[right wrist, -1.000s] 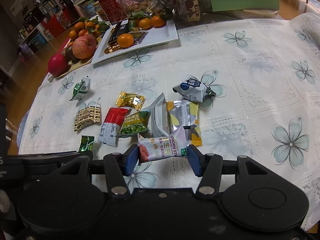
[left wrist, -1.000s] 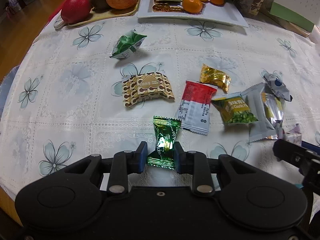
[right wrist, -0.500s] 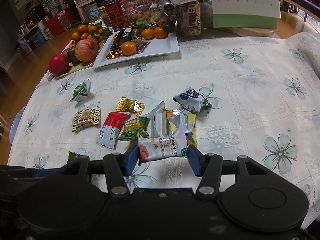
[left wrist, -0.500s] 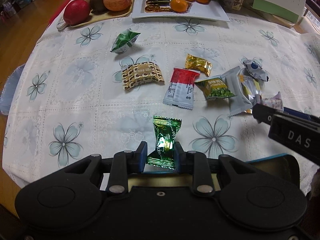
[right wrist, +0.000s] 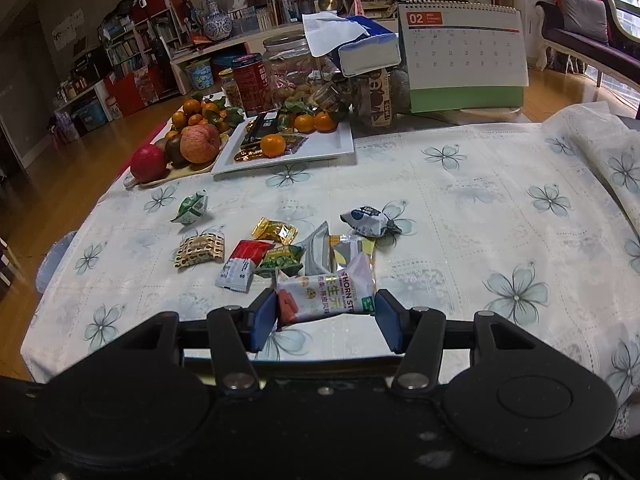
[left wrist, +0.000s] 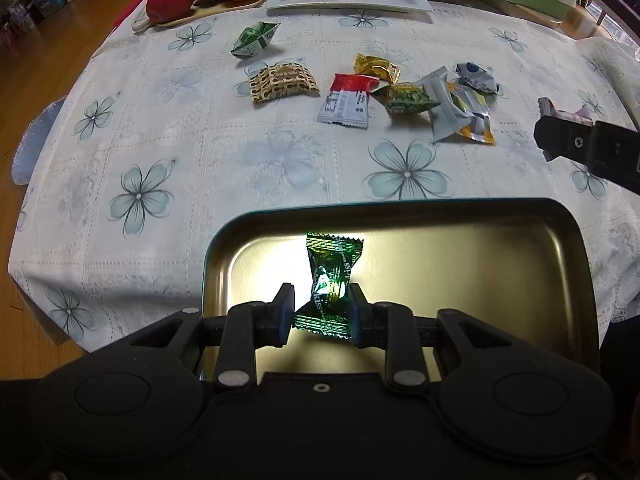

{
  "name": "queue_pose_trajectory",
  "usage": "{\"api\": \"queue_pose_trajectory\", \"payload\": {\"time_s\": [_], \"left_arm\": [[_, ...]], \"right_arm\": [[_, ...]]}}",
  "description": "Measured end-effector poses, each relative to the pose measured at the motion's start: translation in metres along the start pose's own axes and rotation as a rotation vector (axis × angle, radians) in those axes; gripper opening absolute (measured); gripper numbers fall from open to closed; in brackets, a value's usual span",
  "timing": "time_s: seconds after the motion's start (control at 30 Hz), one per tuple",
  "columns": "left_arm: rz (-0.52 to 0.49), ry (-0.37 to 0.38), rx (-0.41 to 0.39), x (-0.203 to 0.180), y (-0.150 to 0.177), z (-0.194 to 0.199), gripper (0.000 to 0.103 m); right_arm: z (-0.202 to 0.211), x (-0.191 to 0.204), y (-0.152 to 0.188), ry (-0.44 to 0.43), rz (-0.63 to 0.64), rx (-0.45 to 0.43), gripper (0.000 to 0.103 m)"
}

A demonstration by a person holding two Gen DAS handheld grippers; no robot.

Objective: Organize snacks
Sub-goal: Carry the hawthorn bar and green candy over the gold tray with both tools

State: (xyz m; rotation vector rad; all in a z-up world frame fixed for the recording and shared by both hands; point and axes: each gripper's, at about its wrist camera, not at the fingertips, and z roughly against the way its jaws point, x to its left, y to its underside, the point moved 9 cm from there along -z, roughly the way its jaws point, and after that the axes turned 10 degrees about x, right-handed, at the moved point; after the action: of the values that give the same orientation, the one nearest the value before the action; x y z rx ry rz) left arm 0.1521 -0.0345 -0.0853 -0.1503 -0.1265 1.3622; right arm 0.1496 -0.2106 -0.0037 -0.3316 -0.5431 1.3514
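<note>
The left claw (left wrist: pixel 320 314) pinches a green foil candy (left wrist: pixel 331 282), its crinkled wrapper shiny with gold lettering and serrated ends, one end fanned upward. The candy hangs above the inside of a dark-rimmed metal tin (left wrist: pixel 560 264) with a gold-toned floor, which sits at the near edge of the desk (left wrist: pixel 200 152) under a white cloth printed with pale blue flowers.

The right claw (right wrist: pixel 326 314) is closed at a medium width on a white snack packet (right wrist: pixel 328 292) printed with orange pieces, Chinese characters and "HORN ST"; it is held off the cloth, in front of the remaining pile.

On the desk lie a red-and-white packet (left wrist: pixel 348 100), a green pea packet (left wrist: pixel 406 98), a gold candy (left wrist: pixel 376 67), a brown patterned packet (left wrist: pixel 282 82), a green-and-white packet (left wrist: pixel 256 38), silver packets (left wrist: pixel 452 108) and a blue-grey packet (left wrist: pixel 476 76).
</note>
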Motion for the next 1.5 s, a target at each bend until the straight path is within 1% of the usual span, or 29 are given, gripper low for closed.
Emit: {"api": "queue_pose_trajectory", "payload": {"time_s": [0.13, 0.23, 0.43, 0.57, 0.7, 0.9, 0.97, 1.13, 1.23, 1.5], "left_arm": [[-0.001, -0.014, -0.023, -0.005, 0.021, 0.001, 0.035], [-0.004, -0.012, -0.033, -0.008, 0.034, 0.001, 0.035], [-0.015, -0.006, -0.054, -0.016, 0.054, 0.003, 0.035], [-0.028, 0.005, -0.065, -0.022, 0.064, 0.003, 0.035], [-0.032, 0.011, -0.081, -0.024, 0.072, 0.003, 0.035], [-0.020, 0.005, -0.091, -0.024, 0.077, 0.004, 0.035], [-0.017, -0.008, -0.082, -0.024, 0.080, 0.001, 0.035], [-0.037, -0.037, -0.089, -0.028, 0.081, 0.001, 0.035], [-0.035, -0.028, -0.070, -0.028, 0.082, -0.001, 0.036], [0.012, 0.004, -0.014, -0.021, 0.082, -0.009, 0.036]], "right_arm": [[0.022, -0.004, 0.027, 0.010, -0.023, -0.039, 0.057], [0.034, -0.007, 0.049, 0.016, -0.041, -0.049, 0.057], [0.045, -0.011, 0.093, 0.008, -0.089, -0.009, 0.057], [0.050, -0.011, 0.113, 0.004, -0.104, 0.015, 0.057], [0.054, -0.012, 0.127, -0.005, -0.117, 0.039, 0.057], [0.057, -0.013, 0.139, -0.019, -0.134, 0.061, 0.057], [0.056, -0.011, 0.141, -0.021, -0.128, 0.071, 0.057], [0.053, -0.006, 0.144, -0.024, -0.101, 0.089, 0.057], [0.051, -0.005, 0.144, -0.025, -0.094, 0.097, 0.057], [0.045, -0.006, 0.147, -0.008, -0.086, 0.123, 0.057]]}}
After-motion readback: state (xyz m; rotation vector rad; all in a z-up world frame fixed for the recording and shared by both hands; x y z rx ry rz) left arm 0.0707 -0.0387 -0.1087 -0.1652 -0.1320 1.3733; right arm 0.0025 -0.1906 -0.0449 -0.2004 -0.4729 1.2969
